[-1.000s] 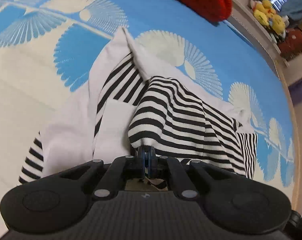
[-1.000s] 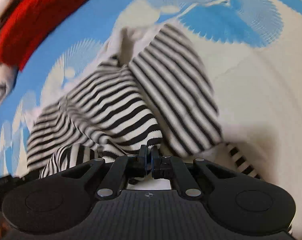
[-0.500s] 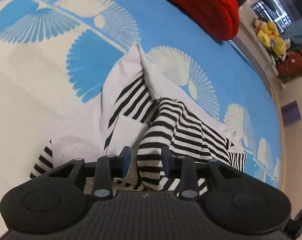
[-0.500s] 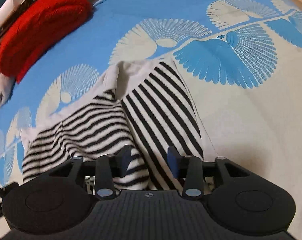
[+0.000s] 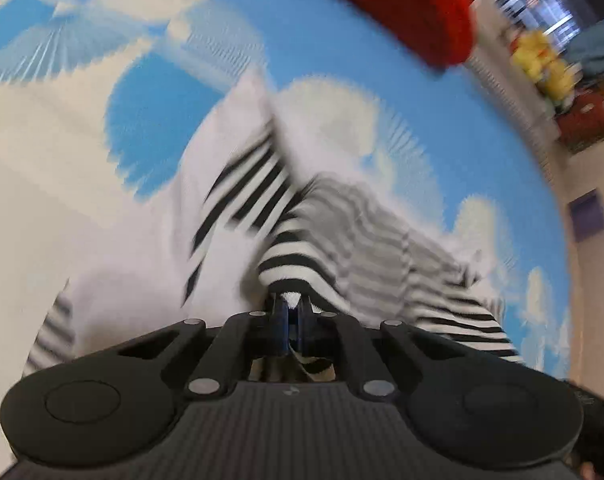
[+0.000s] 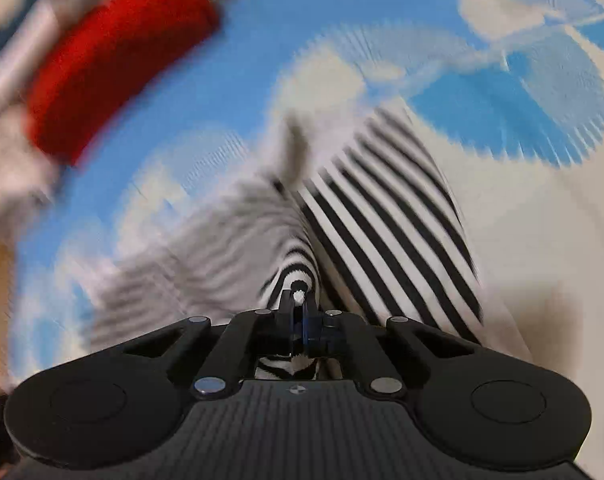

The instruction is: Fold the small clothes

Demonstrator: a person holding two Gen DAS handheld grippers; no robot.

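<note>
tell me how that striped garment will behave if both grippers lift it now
Probably floppy: the striped garment already drapes in soft folds from the left gripper and right gripper, both pinching its hem. It looks thin and light, so it should sag between them. Loose layers may unfold.

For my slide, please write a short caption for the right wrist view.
Right gripper pinching a fold of the striped garment on the blue patterned sheet, image motion-blurred.

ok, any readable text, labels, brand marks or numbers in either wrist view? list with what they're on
None readable.
Left gripper body: small emblem on the ribbed top, too small to read.
Right gripper body: same small emblem, no letters legible.
Striped garment, red knit, blue patterned cover: no print seen; both views motion-blurred.
</note>
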